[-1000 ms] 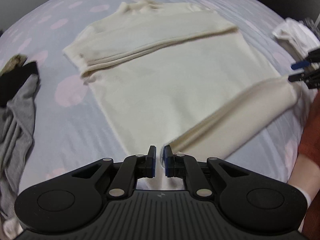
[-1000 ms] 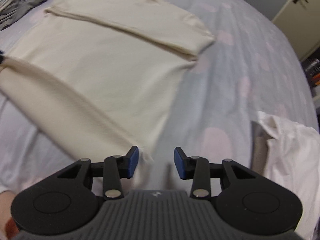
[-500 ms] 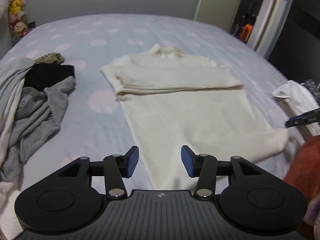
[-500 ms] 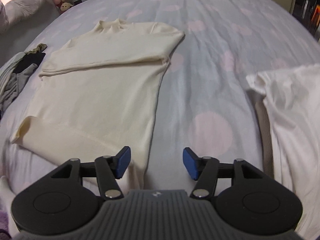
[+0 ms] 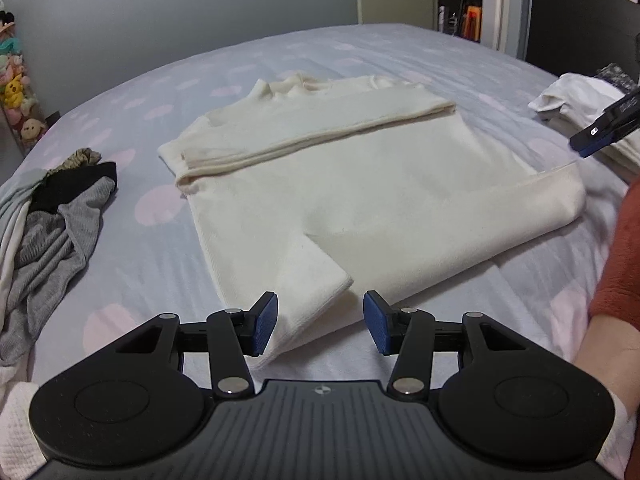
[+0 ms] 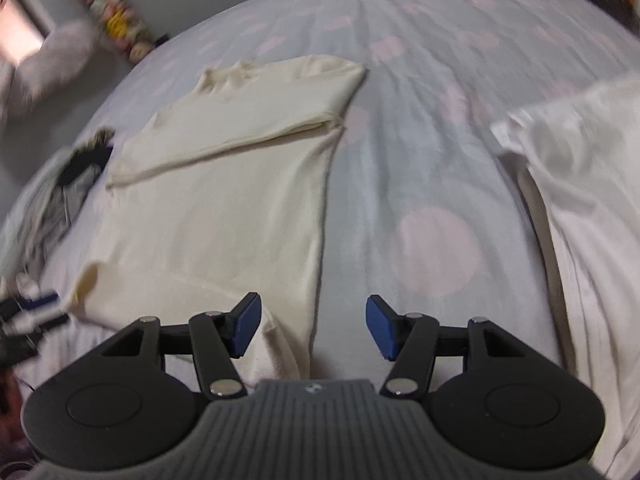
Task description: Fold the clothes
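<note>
So the bed (image 5: pixel 400 52) with the pink-dotted sheet takes up pretty much everything, and the cream sweater (image 5: pixel 360 184) is spread flat in the middle of it. That sweater is my landmark for the rest.

What's changed: a second ago the left gripper (image 5: pixel 320 326) was pinched almost shut right at the sweater's near hem while the lower sleeve got dragged across the body. Now both tools are pulled back off the near edge of the sweater and their jaws stand wide apart, holding nothing. The lower sleeve (image 5: pixel 460 232) has been let go and lies across the bottom of the sweater, and the upper sleeve (image 5: pixel 320 136) is folded across the chest just below the collar. I'd say both sleeves are tucked in and the sweater is part-folded, ready for the body to be doubled over.

The right gripper (image 6: pixel 314 326) hangs over the sweater's near right corner; the view is a bit blurry.

Left of the sweater there's a heap of grey and black clothes (image 5: pixel 52 232). Right of it, well apart, sits a white garment (image 6: pixel 580 184). A hand in a rust-red sleeve (image 5: pixel 624 264) shows by the sweater's near right side.
</note>
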A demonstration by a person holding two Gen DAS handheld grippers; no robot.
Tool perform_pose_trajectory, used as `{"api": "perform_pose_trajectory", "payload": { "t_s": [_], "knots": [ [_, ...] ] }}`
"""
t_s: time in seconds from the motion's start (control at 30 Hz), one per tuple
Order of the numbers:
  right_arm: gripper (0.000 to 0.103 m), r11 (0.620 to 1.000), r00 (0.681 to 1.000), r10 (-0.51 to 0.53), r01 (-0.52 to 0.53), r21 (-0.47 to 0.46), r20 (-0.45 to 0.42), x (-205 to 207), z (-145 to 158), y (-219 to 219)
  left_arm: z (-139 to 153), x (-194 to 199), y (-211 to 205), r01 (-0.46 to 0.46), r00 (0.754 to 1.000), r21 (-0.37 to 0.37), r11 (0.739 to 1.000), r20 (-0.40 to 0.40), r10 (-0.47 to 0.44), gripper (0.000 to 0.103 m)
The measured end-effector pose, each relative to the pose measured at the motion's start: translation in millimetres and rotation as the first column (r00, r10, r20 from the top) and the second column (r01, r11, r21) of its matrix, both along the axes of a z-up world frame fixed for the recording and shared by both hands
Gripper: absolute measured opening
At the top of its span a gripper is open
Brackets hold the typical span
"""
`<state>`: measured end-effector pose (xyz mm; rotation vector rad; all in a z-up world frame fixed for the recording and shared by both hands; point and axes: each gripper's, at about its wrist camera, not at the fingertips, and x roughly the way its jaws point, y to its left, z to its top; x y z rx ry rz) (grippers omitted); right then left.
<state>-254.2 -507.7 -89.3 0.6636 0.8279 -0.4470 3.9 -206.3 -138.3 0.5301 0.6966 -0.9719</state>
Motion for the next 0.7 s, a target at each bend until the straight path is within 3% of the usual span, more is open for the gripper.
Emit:
{"api": "perform_pose_trajectory", "payload": {
  "t_s": [0.13, 0.4, 0.43, 0.53, 0.6, 0.7],
  "knots": [
    [0.061, 0.997, 0.997, 0.060, -0.062, 0.045, 0.043, -1, 0, 3, -4, -1, -1, 0.002, 1.000, 0.009, 1.000, 0.013, -0.002, 0.046],
    [0.058, 0.982, 0.977, 0.190, -0.189, 0.015, -0.095, 25, -10, 19, -11, -7, -4, 0.019, 0.996, 0.051, 0.999, 0.084, -0.023, 0.045],
    [0.050, 0.981, 0.976, 0.193, -0.194, 0.006, -0.104, 27, -11, 20, -10, -7, -6, 0.019, 0.995, 0.053, 0.998, 0.099, -0.024, 0.043],
    [0.021, 0.978, 0.970, 0.204, -0.208, -0.021, -0.131, 31, -14, 24, -7, -5, -7, 0.007, 0.993, 0.044, 0.999, 0.114, -0.012, 0.024],
    [0.016, 0.977, 0.969, 0.201, -0.209, -0.042, -0.145, 32, -13, 26, 0, -2, 0, -0.018, 0.994, 0.004, 1.000, 0.104, 0.018, 0.010],
    [0.008, 0.976, 0.973, 0.186, -0.199, -0.092, -0.140, 29, -7, 30, 16, 4, 18, -0.069, 0.994, -0.080, 0.994, 0.082, 0.075, 0.004]
  ]
}}
